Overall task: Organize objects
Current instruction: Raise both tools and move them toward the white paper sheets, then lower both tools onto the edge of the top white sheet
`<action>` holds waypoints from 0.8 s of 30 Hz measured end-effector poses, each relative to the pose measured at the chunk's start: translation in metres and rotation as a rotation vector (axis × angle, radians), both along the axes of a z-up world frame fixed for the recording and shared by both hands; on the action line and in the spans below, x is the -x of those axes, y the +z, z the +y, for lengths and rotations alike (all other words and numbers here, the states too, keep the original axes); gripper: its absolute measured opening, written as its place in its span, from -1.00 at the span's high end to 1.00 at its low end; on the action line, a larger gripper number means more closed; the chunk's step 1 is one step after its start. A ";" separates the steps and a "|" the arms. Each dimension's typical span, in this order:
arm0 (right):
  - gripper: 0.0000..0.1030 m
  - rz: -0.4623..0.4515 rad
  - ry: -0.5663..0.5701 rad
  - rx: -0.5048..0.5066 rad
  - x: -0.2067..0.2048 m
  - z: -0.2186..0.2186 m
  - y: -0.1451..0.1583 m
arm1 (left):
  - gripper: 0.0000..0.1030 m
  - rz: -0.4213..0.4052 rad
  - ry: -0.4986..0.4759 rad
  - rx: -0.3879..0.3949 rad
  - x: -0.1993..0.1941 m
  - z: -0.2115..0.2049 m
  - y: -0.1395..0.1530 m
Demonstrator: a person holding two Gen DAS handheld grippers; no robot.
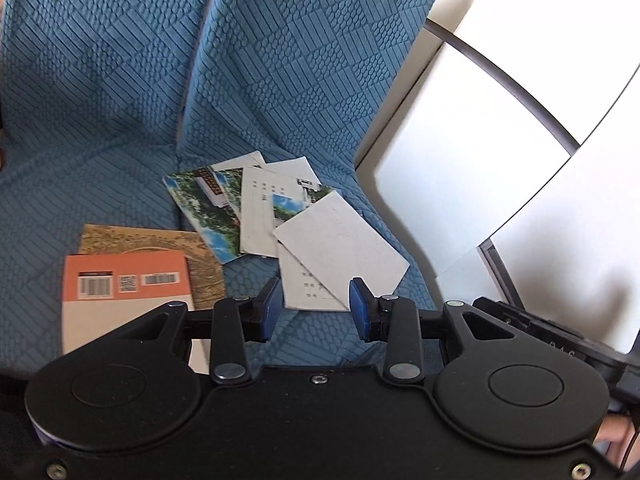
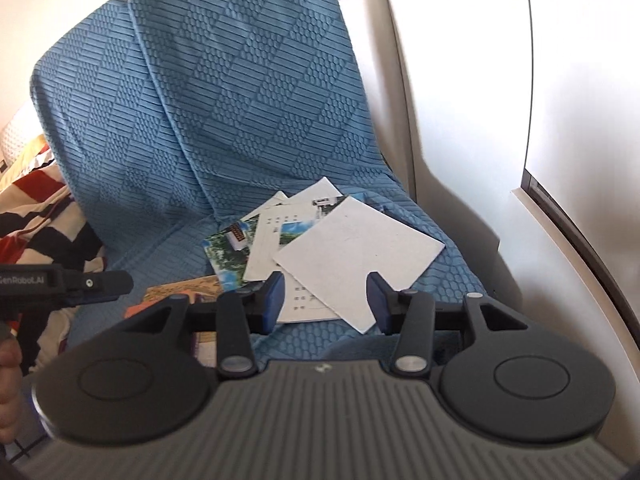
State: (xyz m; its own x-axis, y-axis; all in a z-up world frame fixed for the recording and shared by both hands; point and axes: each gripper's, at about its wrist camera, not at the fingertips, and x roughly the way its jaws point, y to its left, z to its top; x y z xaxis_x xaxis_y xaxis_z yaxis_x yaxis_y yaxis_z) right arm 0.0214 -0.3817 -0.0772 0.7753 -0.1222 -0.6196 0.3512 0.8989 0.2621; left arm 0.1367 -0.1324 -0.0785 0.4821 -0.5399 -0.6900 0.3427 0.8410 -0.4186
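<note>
A loose heap of cards and papers lies on a blue textured sofa seat [image 1: 120, 184]. A blank white card [image 1: 344, 236] tops the heap, over printed sheets [image 1: 260, 208] and photo postcards [image 1: 204, 204]. To the left lies an orange booklet with barcodes [image 1: 124, 280] over a tan picture card [image 1: 160, 240]. My left gripper [image 1: 314, 306] is open just in front of the white card, nothing between its blue pads. My right gripper [image 2: 326, 300] also stands open over the near corner of the white card [image 2: 360, 256], not pressing it. The left gripper's body [image 2: 64, 282] shows at the left of the right wrist view.
A white cabinet or armrest surface [image 1: 480, 160] rises at the right of the seat. The blue cover drapes up the sofa back [image 2: 240, 80]. A red, black and white patterned fabric [image 2: 40, 216] lies at the far left. A hand [image 2: 10, 384] shows at the left edge.
</note>
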 end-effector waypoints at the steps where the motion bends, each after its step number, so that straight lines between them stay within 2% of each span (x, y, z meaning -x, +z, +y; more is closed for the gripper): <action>1: 0.06 0.005 -0.007 -0.005 -0.002 -0.004 -0.003 | 0.35 0.008 0.001 0.014 -0.004 -0.003 -0.004; 8: 0.06 0.041 -0.026 -0.043 -0.022 -0.030 -0.026 | 0.33 0.111 -0.017 0.074 -0.040 -0.038 -0.044; 17: 0.06 0.188 0.099 0.011 -0.064 -0.042 -0.058 | 0.33 0.223 -0.057 0.074 -0.080 -0.081 -0.091; 20: 0.06 0.238 0.166 0.064 -0.079 -0.041 -0.070 | 0.33 0.264 -0.053 0.075 -0.092 -0.091 -0.108; 22: 0.05 0.318 0.236 0.162 -0.094 -0.035 -0.079 | 0.33 0.284 -0.049 0.079 -0.098 -0.096 -0.118; 24: 0.05 0.353 0.307 0.248 -0.103 -0.028 -0.086 | 0.33 0.298 -0.046 0.060 -0.106 -0.100 -0.128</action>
